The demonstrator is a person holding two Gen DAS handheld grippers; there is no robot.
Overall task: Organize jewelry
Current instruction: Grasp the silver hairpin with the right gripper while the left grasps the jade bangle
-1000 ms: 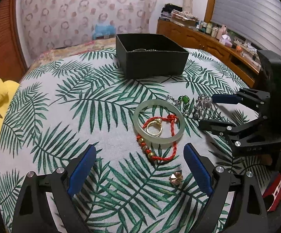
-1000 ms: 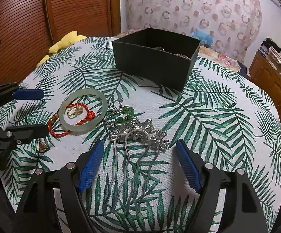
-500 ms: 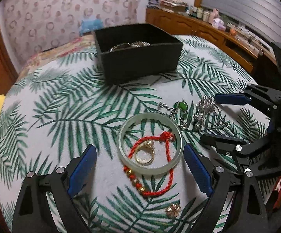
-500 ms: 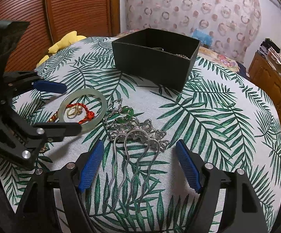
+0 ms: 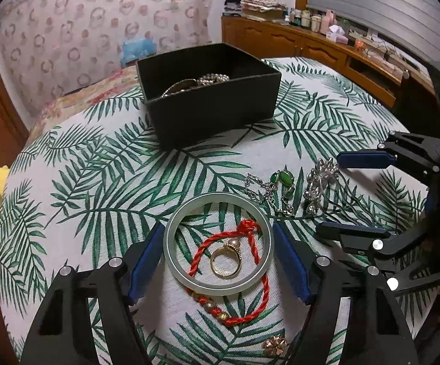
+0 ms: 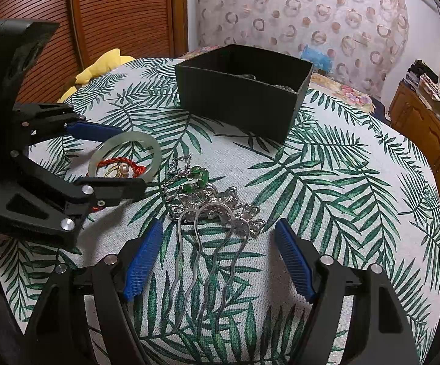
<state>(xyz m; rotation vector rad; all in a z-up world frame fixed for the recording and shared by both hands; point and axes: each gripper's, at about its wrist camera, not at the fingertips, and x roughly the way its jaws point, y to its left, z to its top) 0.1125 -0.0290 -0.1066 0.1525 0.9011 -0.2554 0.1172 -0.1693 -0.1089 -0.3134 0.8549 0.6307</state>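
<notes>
- The left gripper had its jaws spread, one blue pad on either side of the pale jade bangle, each close to the rim; contact could not be told.
- Inside the bangle, between those jaws, lay a gold pearl ring; a red cord bracelet ran through the bangle and trailed back toward the gripper body.
- A small gold flower earring lay behind the right jaw's tip.
- Beyond and to the right of the left jaws sat a green-stone chain.
- The right gripper also stood spread, the silver hair comb between its jaws, prongs pointing back toward the gripper, touching neither pad.
- The black box stood well ahead of both pairs of jaws on the palm-leaf tablecloth.
</notes>
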